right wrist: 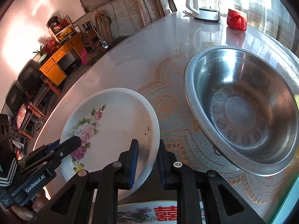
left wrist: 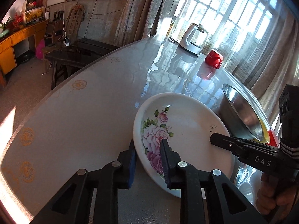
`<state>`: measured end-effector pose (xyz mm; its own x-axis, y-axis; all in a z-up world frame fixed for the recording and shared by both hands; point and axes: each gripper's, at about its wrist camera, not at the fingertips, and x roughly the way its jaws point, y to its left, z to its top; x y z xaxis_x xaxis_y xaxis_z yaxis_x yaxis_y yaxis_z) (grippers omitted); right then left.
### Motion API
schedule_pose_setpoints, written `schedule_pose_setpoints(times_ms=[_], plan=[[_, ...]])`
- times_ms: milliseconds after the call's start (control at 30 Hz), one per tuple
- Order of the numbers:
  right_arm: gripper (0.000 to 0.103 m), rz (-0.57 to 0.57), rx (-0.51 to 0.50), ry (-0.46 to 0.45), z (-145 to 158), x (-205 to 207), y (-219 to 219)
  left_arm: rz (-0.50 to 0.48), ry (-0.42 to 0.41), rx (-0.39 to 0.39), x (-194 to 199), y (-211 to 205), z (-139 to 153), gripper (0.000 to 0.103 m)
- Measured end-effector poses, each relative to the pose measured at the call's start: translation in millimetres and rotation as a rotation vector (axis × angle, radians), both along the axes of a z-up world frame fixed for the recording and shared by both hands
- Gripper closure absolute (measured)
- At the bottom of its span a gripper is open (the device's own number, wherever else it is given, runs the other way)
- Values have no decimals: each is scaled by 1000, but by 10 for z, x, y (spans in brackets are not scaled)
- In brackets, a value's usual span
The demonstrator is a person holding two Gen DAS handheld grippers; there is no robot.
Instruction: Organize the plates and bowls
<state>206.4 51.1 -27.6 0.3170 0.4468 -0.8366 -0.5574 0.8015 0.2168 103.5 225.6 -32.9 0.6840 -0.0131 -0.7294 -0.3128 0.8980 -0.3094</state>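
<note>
A white plate with pink roses (left wrist: pixel 188 128) is held tilted over the round table by both grippers. My left gripper (left wrist: pixel 149 160) is shut on its left rim, one finger under and one on the rose print. My right gripper (right wrist: pixel 147 160) is shut on the plate's (right wrist: pixel 112 123) right rim. The right gripper also shows at the plate's far side in the left wrist view (left wrist: pixel 220 140), and the left one in the right wrist view (right wrist: pixel 72 141). A steel bowl (right wrist: pixel 243 110) stands on the table right of the plate; it also shows in the left wrist view (left wrist: pixel 243 115).
A white kettle (right wrist: pixel 203 3) and a red mug (right wrist: pixel 236 19) stand at the table's far side. A plate with red characters (right wrist: pixel 164 212) lies below my right gripper. A yellow and red object (left wrist: pixel 269 138) sits behind the steel bowl. The table edge (left wrist: pixel 56 93) curves left.
</note>
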Motion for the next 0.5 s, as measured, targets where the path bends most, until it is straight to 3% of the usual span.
schedule_pose_setpoints(times_ms=[100, 500], plan=[[84, 0, 27, -2, 41, -15, -12, 8, -10, -26, -35, 35, 22, 79], [84, -3, 88, -28, 174, -187, -164, -12, -62, 16, -172, -57, 195, 78]])
